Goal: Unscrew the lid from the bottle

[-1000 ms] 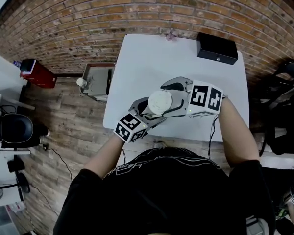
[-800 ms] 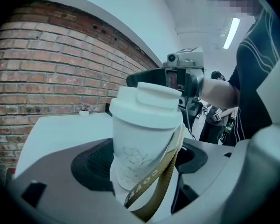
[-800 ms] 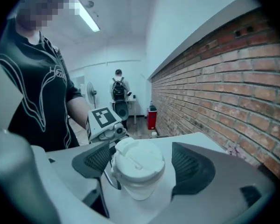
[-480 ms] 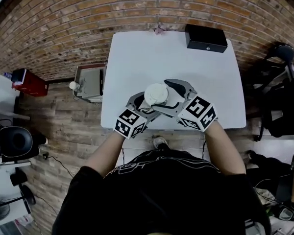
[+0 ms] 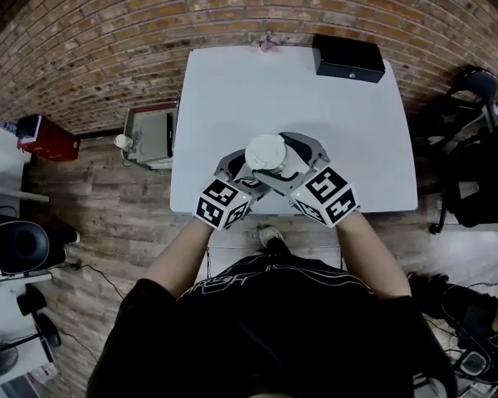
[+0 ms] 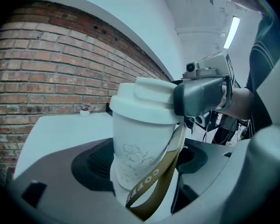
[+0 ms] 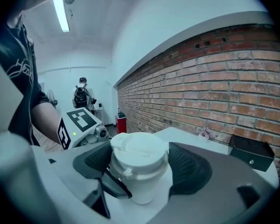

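A white bottle [image 6: 139, 146] with a flower print and an olive strap is held upright over the table's near edge. My left gripper [image 6: 142, 169] is shut on the bottle's lower body, one jaw on each side. Its white lid [image 7: 139, 155] sits on top, and my right gripper [image 7: 140, 164] is shut on it, dark pads [image 7: 189, 167] pressing both sides. From the head view the lid [image 5: 266, 151] shows as a round disc between the left gripper [image 5: 247, 174] and the right gripper [image 5: 287, 162]. I cannot tell whether the lid has come loose.
The white table [image 5: 232, 89] carries a black box [image 5: 349, 57] at its far right corner and a small pink thing [image 5: 268, 45] at the far edge. A grey stand [image 5: 149, 135] is left of the table, a black chair [image 5: 473, 89] right. Brick wall behind.
The right gripper has swung round the lid, its marker cube moving from the right side toward the person. The left gripper keeps its hold on the bottle body.
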Action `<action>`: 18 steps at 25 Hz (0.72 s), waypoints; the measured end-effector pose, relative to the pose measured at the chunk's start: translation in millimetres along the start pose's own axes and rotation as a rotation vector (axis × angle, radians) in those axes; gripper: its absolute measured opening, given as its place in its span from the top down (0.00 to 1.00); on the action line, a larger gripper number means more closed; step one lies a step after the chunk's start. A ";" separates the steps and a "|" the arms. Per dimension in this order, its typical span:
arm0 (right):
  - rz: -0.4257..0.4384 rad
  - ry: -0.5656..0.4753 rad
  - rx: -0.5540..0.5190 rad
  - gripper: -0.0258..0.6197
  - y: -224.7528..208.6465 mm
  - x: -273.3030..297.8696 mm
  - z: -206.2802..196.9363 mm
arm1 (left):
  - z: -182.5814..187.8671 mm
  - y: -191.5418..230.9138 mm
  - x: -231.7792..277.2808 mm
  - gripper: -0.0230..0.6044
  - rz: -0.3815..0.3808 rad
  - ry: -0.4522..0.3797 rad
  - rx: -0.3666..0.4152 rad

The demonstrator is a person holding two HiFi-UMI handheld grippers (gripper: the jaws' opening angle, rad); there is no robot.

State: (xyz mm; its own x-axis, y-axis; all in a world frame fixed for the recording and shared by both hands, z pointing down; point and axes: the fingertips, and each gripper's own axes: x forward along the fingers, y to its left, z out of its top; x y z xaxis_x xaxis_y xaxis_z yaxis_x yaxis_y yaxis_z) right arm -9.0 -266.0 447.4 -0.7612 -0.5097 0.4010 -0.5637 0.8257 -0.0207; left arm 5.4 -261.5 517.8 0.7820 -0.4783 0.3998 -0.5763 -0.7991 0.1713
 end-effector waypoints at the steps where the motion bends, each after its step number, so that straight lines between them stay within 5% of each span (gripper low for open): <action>1: 0.004 0.000 0.000 0.36 0.4 -0.2 -0.6 | -0.8 -0.5 -0.1 0.35 -0.001 0.002 -0.001; 9: 0.122 0.032 -0.050 0.38 1.2 -1.5 -2.0 | -0.8 -1.3 0.4 0.35 -0.010 0.014 -0.001; 18: 0.457 0.125 -0.209 0.40 3.8 -3.0 -5.0 | -1.4 -1.7 -0.4 0.35 -0.020 0.013 -0.005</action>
State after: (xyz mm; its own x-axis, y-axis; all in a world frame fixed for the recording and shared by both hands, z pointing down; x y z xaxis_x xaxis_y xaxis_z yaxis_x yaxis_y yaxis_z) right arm -7.3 -260.1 450.7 -0.8632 -0.0635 0.5009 -0.0968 0.9945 -0.0407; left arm 5.7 -259.5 518.6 0.7904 -0.4570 0.4081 -0.5616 -0.8066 0.1845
